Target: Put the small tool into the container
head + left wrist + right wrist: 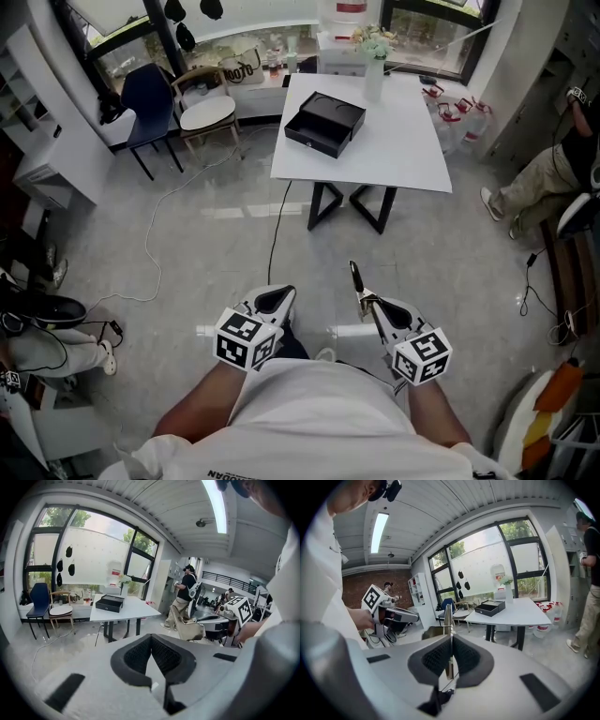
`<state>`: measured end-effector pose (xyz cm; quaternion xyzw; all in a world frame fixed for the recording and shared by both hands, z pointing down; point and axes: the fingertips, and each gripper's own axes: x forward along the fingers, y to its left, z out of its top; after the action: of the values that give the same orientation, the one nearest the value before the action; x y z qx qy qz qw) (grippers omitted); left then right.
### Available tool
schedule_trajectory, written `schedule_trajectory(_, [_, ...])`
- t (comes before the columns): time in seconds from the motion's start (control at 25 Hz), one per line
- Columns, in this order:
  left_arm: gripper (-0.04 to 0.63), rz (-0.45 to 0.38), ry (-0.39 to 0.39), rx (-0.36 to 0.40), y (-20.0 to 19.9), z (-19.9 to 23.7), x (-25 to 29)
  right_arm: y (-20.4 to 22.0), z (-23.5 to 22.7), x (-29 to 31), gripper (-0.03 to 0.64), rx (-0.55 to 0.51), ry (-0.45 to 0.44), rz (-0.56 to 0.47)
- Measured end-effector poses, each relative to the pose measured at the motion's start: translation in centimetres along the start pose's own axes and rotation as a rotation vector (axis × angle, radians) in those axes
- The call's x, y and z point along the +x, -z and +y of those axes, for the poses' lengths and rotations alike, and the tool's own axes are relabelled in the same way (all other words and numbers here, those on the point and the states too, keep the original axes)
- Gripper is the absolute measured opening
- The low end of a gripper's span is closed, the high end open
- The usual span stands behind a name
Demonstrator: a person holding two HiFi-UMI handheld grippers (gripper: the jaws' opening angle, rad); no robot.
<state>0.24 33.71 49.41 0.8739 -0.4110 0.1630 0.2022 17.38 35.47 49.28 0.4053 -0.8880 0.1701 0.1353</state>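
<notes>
Head view: I've got L gripper (277, 298) and R gripper (367, 302) low, close to my body, above grey floor (187, 234). R gripper holds small tool (355, 277), tip pointing fwd. Black box (324, 123) sits on white table (394, 150), well ahead, far from both.

L gripper view: jaws closed, nothing btwn pads. Box on table far off.

R gripper view: jaws clamped on tool, thin metal strip sticking up past pads. Box on table in distance.

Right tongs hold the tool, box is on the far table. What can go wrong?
The slim metallic tool sticks out of the right tongs; it could pivot or slip on the walk.
A black cable lies on the floor before the white table with the black open box: trip hazard.
</notes>
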Motion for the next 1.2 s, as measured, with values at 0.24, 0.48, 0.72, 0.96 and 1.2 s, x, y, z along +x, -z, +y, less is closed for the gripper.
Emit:
schedule_trajectory(0.24, [0.009, -0.001, 0.013, -0.007, -1.3, 2.2, 1.9, -1.2, -1.2, 2.2, 0.012, 0.009, 0.009, 0.006])
schedule_trajectory(0.48, [0.009, -0.007, 0.039, 0.003, -4.3, 5.4, 4.5, -3.5, -2.8, 5.6, 0.012, 0.01, 0.018, 0.016])
schedule_trajectory(0.72, [0.009, -0.013, 0.048, 0.01, -7.8, 10.4, 7.0, -7.1, -4.8, 10.4, 0.012, -0.002, 0.034, 0.011])
schedule_trajectory(0.96, [0.009, -0.035, 0.078, 0.034, -11.8, 15.2, 9.5, -10.4, -6.2, 15.4, 0.012, -0.005, 0.056, 0.005])
schedule_trajectory(1.2, [0.009, -0.026, 0.103, 0.043, -13.1, 19.7, 10.6, -11.9, -6.5, 19.9, 0.012, 0.004, 0.081, 0.011])
